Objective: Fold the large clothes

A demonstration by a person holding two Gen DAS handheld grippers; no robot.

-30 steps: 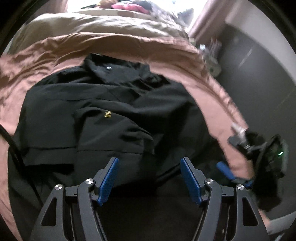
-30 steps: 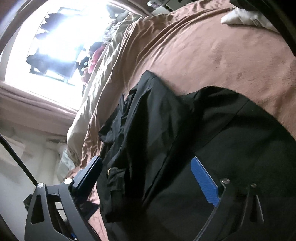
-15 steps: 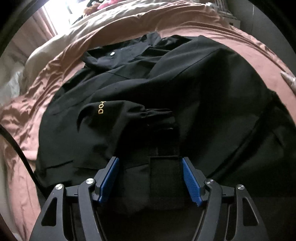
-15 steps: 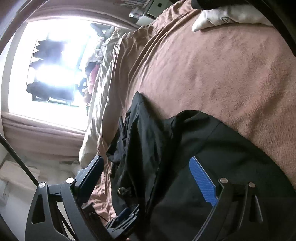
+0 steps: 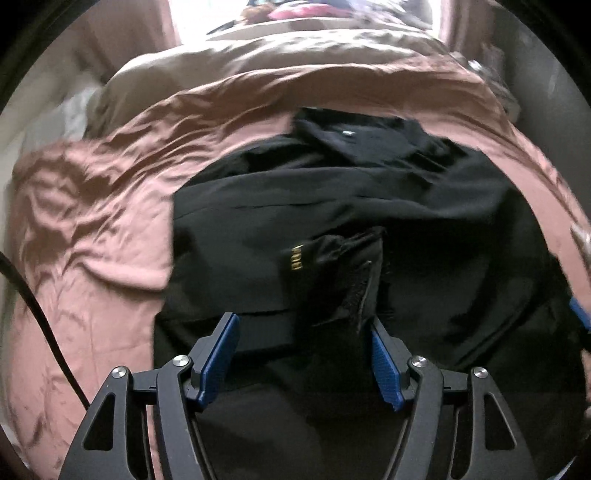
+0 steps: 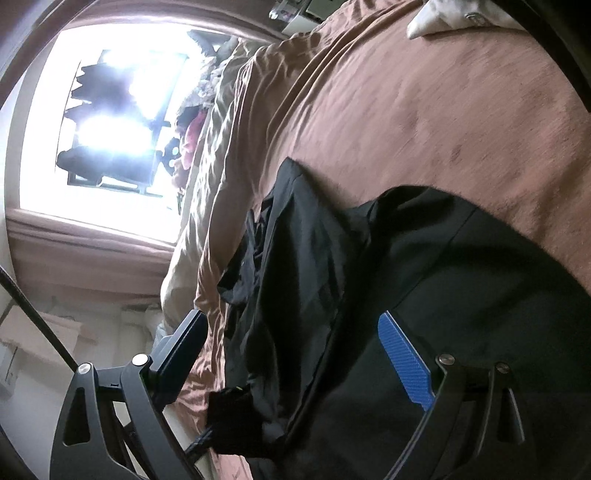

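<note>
Left wrist view shows the large black fabric garment (image 5: 369,221) spread across the rumpled pinkish-brown satin bedspread (image 5: 92,221), filling the frame from centre toward 3 and 6 o'clock. Its collar with a small pale button (image 5: 347,132) points to 12 o'clock, and a folded-in sleeve with small gold lettering (image 5: 295,262) lies near the centre. The left gripper (image 5: 303,354) hangs over the garment's near part with its blue-padded jaws spread wide, nothing between them; whether the tips touch the cloth cannot be told. A beige duvet (image 5: 277,55) lies beyond the bedspread at 12 o'clock. Seen from the right wrist, the garment (image 6: 443,295) runs from centre to 5 o'clock, and the right gripper (image 6: 291,350) is also wide apart, gripping nothing. A bright window (image 6: 118,118) glares at 10 o'clock, and a white cloth (image 6: 443,18) sits at 1 o'clock.
</note>
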